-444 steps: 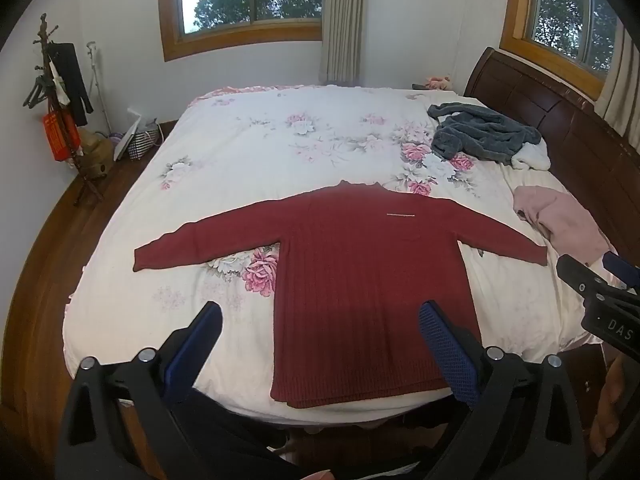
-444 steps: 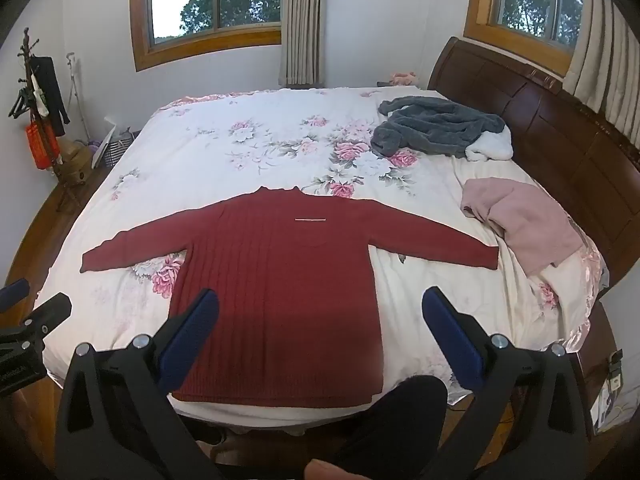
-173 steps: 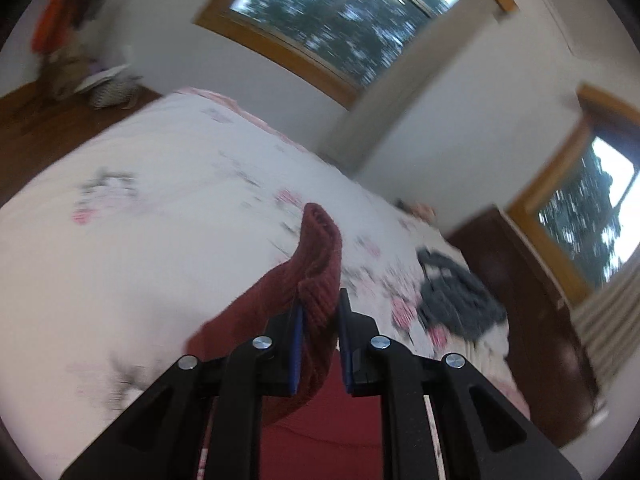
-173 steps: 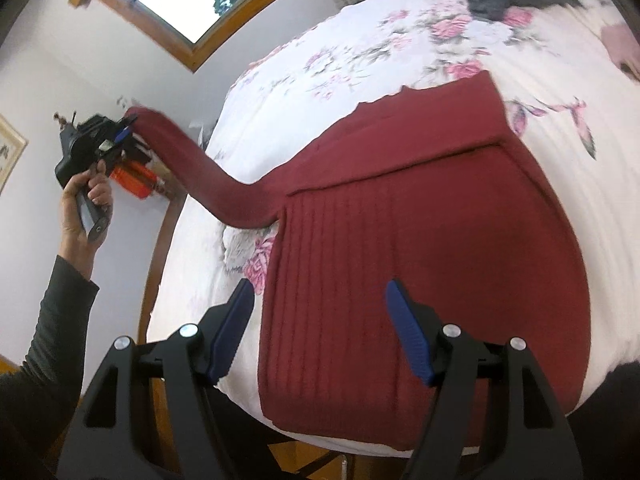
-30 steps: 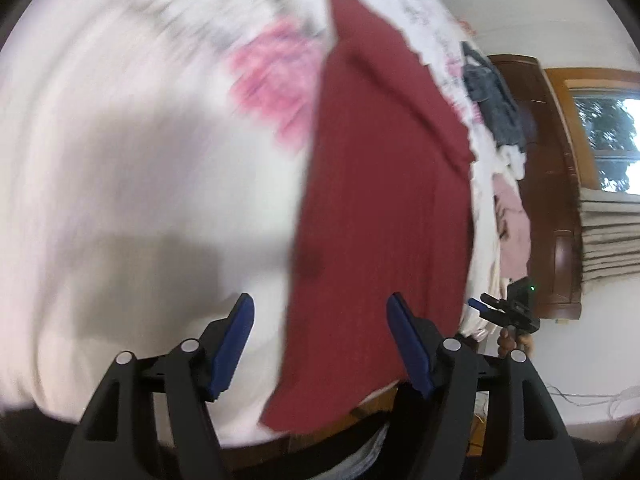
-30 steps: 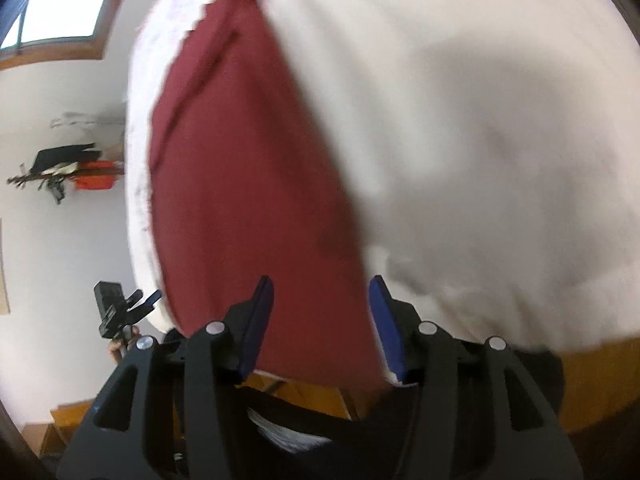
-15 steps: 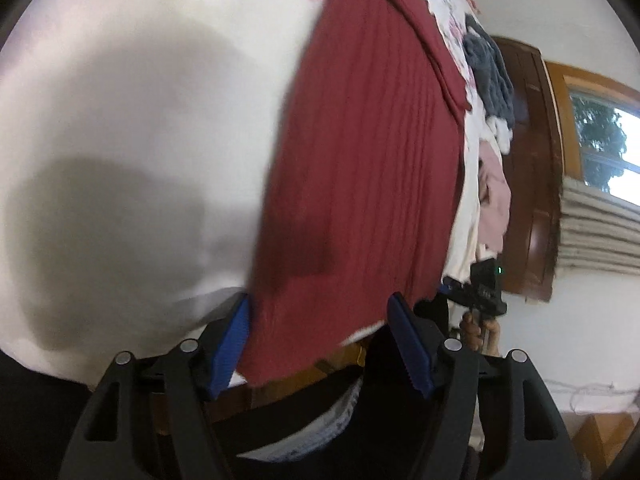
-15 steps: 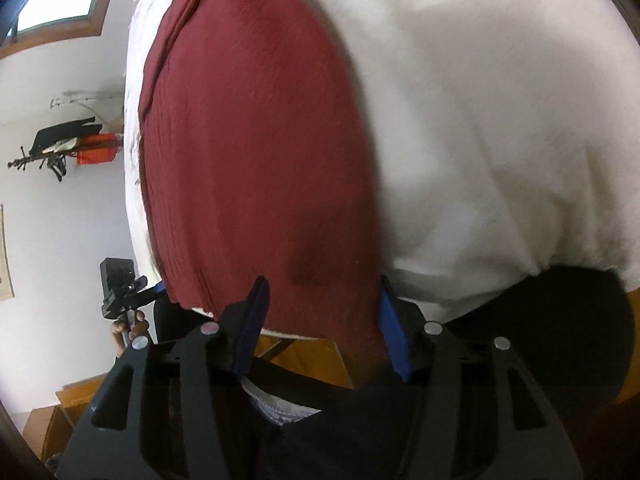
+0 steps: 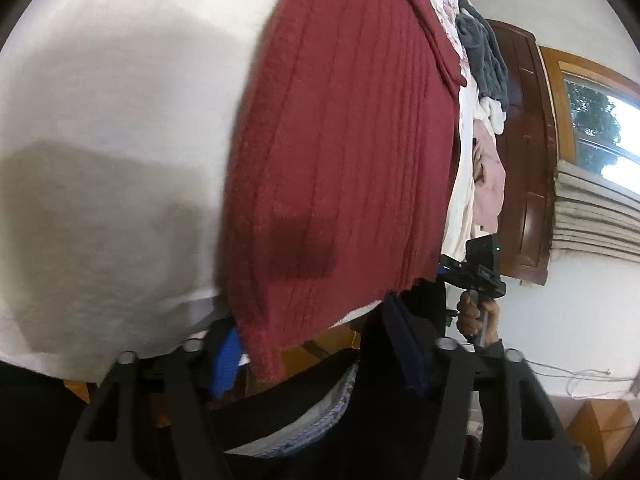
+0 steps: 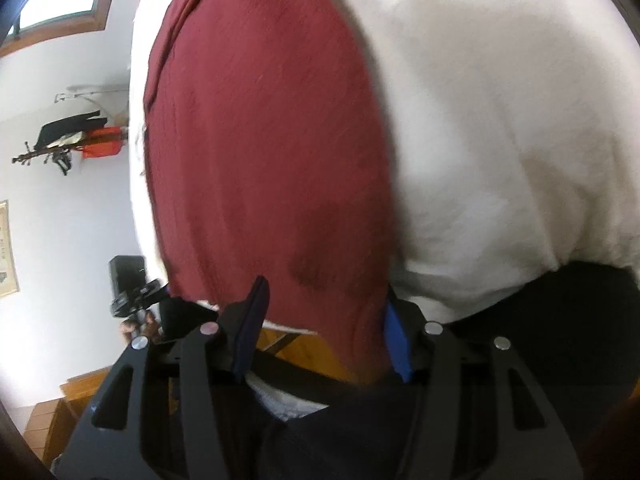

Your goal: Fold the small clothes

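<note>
Straddling the hem corners at six o'clock, left gripper and right gripper gape wide, gripping nothing; the red sweater lies on the bed, sleeves folded in, body fold pending.

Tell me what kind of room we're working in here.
Most likely a bedroom: the red sweater lies on a bed with a white cover, a dark wooden headboard stands behind it, and a coat rack holds hanging clothes.
</note>
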The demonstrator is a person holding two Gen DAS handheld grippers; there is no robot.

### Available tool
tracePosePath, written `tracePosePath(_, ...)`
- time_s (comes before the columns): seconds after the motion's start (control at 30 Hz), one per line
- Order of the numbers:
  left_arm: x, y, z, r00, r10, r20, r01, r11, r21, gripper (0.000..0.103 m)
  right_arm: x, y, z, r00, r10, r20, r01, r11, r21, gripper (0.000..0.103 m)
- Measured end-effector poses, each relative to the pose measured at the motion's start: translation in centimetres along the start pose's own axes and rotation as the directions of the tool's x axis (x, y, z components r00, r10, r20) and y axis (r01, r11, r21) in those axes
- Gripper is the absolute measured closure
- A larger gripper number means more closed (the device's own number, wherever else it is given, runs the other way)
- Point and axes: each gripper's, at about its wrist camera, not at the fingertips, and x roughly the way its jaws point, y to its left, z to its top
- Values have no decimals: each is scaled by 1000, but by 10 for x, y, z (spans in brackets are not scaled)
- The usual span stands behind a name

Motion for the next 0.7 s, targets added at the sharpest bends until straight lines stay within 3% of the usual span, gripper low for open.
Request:
tracePosePath(0.1, -2, 11, 1, 1000, -4, 18, 4, 1000, -30, 66, 2, 0, 5, 1000, 4, -1, -4, 1000, 10, 53)
tracePosePath(0.27, -3, 15, 2, 999, -2, 36, 4, 999, -52, 67, 6, 2, 12, 999, -20, -27, 20, 1000, 3, 54)
tracePosePath(0.3, -3, 13, 1, 999, 0, 39, 2, 999, -48, 69, 7, 4, 11, 999, -30, -35, 30, 1000, -3, 60)
tracePosePath(0.33, -4, 11, 0, 999, -6, 43, 8, 999, -43, 81, 8, 4, 11, 998, -38, -47, 38, 999, -11, 71)
tracePosePath(0.4, -6, 9, -3, 999, 4, 49, -2, 999, -33, 95, 9, 1, 8, 996, -59, -73, 57, 998, -22, 86)
tracePosePath(0.5, -9, 7, -8, 997, -18, 70, 20, 999, -38, 96, 10, -3, 3, 997, -34, -74, 32, 999, -24, 93)
tracePosePath(0.7, -13, 7, -16, 993, -37, 111, 44, 997, -57, 97, 8, -6, 1, 999, 31, -18, -31, 1000, -5, 97)
